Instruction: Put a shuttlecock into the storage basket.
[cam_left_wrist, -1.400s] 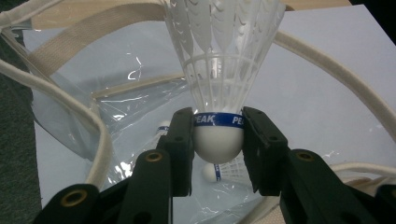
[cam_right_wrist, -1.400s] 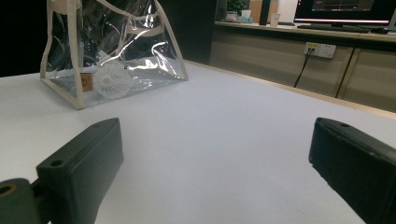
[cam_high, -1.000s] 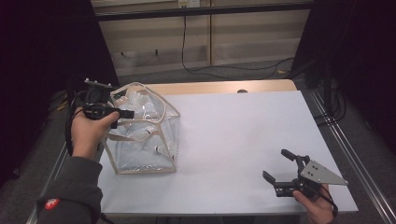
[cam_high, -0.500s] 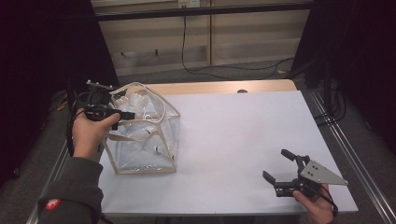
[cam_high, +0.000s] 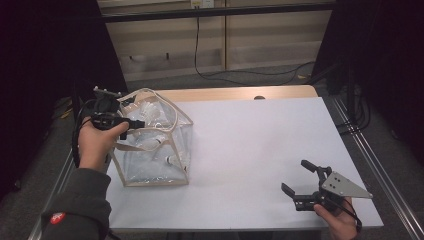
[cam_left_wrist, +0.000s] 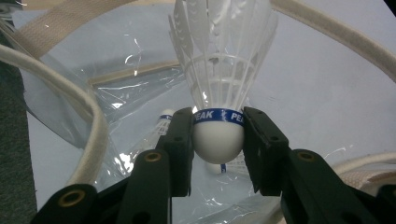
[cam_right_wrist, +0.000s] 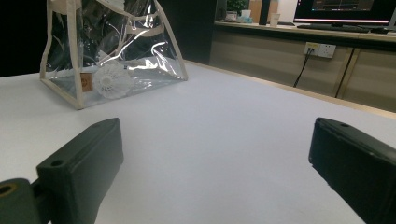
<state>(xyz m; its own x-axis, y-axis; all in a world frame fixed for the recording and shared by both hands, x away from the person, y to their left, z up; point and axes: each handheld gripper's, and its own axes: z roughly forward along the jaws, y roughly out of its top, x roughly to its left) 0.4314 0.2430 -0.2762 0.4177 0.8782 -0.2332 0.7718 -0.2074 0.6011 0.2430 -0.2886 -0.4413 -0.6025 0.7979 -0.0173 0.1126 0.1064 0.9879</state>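
High view: white table (cam_high: 250, 145), dark room. Left gripper (cam_high: 134, 123) at mouth of clear bag (cam_high: 155, 165); right gripper (cam_high: 296, 176) idle near front edge, well apart from bag.

Left gripper view: jaws clamp shuttlecock (cam_left_wrist: 218, 135) by cork, feathers up, above bag opening. Risk: round cork slips, or feathers snag on handle strap (cam_left_wrist: 88, 116).

Right gripper view: jaws wide, nothing between; another shuttlecock (cam_right_wrist: 112, 80) lies inside bag.
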